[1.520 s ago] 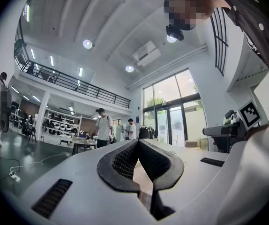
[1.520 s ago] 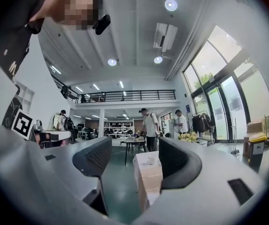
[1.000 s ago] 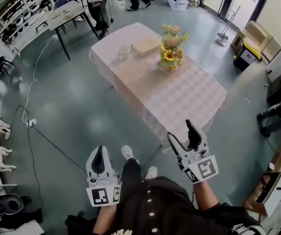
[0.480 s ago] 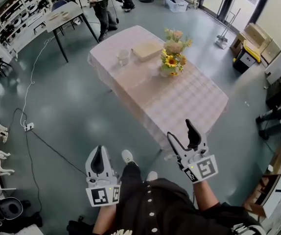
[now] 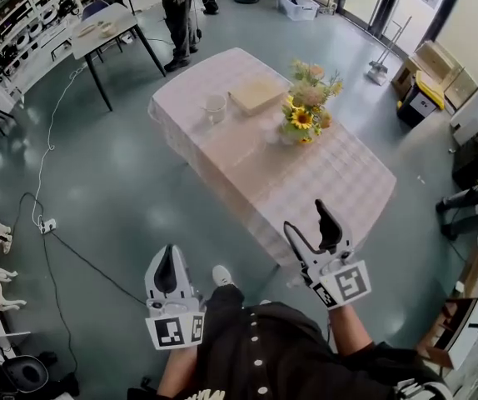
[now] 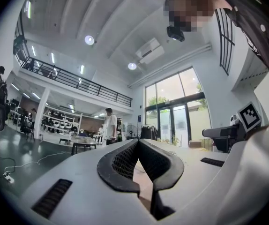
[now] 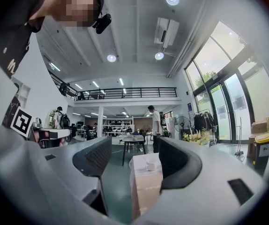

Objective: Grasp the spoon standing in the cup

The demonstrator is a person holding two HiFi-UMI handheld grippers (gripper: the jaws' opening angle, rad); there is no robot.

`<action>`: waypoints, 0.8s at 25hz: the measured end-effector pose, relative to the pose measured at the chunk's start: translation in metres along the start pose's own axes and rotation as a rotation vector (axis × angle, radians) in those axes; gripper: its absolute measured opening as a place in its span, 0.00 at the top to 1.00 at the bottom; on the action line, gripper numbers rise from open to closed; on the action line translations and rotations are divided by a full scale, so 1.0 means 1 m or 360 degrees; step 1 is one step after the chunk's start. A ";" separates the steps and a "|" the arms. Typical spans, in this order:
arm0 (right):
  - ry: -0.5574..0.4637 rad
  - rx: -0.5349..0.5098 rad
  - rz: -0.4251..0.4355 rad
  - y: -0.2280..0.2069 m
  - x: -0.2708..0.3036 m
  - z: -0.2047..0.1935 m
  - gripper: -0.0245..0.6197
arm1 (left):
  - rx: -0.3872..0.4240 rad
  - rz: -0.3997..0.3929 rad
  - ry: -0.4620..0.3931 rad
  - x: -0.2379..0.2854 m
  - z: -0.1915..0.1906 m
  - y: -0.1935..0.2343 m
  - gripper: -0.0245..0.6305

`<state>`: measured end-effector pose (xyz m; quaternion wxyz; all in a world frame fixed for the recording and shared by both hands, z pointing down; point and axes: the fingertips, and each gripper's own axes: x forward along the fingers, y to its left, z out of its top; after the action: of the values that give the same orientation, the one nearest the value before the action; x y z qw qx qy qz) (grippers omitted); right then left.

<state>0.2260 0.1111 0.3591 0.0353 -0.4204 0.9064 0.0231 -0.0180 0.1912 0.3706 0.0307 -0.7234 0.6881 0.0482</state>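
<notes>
A pale cup [image 5: 215, 105] stands near the far left end of the long table [image 5: 339, 182] with a pink checked cloth; it also shows as a small cup [image 7: 150, 166] between my right jaws, far off. At this distance I cannot make out a spoon in it. My left gripper [image 5: 166, 254] is held low at my waist, its jaws pressed together [image 6: 138, 142] with nothing between them. My right gripper [image 5: 305, 217] hangs over the table's near end, far from the cup, jaws apart [image 7: 130, 154] and empty.
A flat wooden board [image 5: 257, 95] lies beside the cup, and a vase of sunflowers [image 5: 306, 108] stands mid-table. A dark side table [image 5: 106, 30] and a standing person [image 5: 179, 15] are beyond. A cable [image 5: 72, 240] runs over the green floor at left.
The table has slid slightly lower and right in the head view as I step. Both grippers keep their pose and their jaws have not changed.
</notes>
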 end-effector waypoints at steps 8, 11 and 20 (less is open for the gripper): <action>-0.0008 -0.0015 -0.0014 0.008 0.076 0.004 0.50 | -0.0002 -0.0014 -0.0016 0.050 0.006 0.059 0.94; -0.0002 -0.0031 -0.0016 0.014 0.104 0.003 0.50 | -0.0003 -0.0017 -0.0024 0.064 0.007 0.083 0.94; 0.0017 -0.0020 -0.0053 0.033 0.168 -0.004 0.50 | 0.0009 -0.0018 -0.0006 0.090 0.007 0.149 0.94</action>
<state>0.0920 0.0047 0.3496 0.0282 -0.4358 0.8992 0.0259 -0.1626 0.0955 0.3570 0.0342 -0.7271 0.6840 0.0474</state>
